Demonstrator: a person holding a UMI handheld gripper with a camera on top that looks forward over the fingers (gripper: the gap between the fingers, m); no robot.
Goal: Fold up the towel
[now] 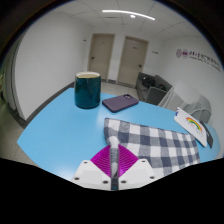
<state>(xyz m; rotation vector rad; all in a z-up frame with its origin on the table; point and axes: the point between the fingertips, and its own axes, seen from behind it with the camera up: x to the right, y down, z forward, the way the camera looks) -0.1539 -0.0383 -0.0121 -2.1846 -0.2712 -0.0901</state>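
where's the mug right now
The mug stands on the blue table, beyond the towel and gripper, left of the notebook.

We see a light blue table [60,128] filling the foreground, round at its far edge. Behind it stands a white wall [50,50] with two pale closed doors [101,52] side by side. To the right of the doors, dark lettering [200,57] runs along the wall, too small for us to read. A long ceiling light [128,14] glows overhead. Beyond the table's right side we make out a dark chair or cart [152,87], its form unclear.
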